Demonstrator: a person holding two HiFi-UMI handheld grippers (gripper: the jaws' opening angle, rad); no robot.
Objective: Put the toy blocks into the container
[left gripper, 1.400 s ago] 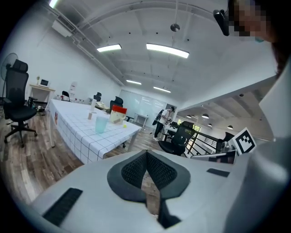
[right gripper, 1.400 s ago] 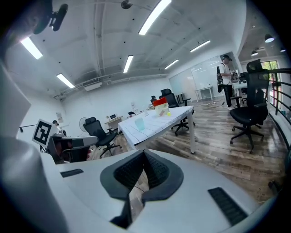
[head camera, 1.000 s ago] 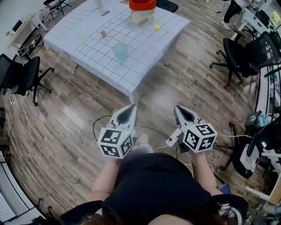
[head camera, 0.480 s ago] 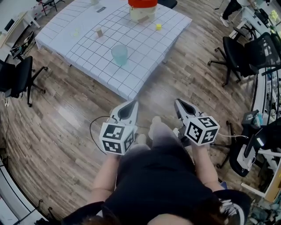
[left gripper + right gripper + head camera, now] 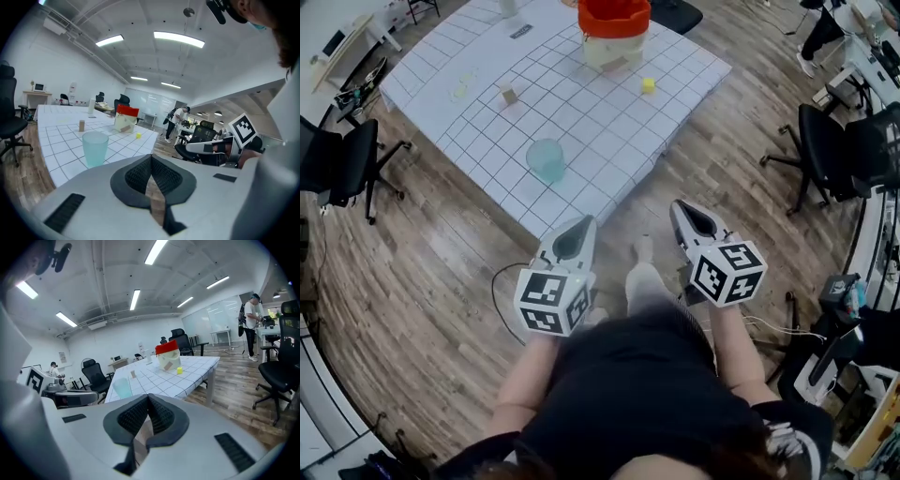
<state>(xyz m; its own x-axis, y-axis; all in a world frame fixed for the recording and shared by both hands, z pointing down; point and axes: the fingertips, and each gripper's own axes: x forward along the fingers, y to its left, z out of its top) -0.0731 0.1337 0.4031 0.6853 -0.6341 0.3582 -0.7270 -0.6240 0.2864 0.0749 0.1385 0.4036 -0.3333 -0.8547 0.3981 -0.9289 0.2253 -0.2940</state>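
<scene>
A table under a white grid cloth (image 5: 581, 122) stands ahead of me. At its far side sits a pale container with a red top (image 5: 613, 28), holding a block. A yellow block (image 5: 648, 85) lies right of the container and a small wooden block (image 5: 508, 95) left of it. A teal cup (image 5: 546, 159) stands near the table's front edge. My left gripper (image 5: 579, 225) and right gripper (image 5: 682, 208) are held side by side over the wooden floor, short of the table. Both are shut and empty.
Black office chairs stand at the left (image 5: 342, 159) and right (image 5: 848, 141) of the table. A cable (image 5: 502, 281) loops on the floor by my left gripper. A person (image 5: 251, 322) stands far off to the right.
The table has come closer and lower in the head view as I walk toward it. Both grippers stay shut, held in front of my body.
</scene>
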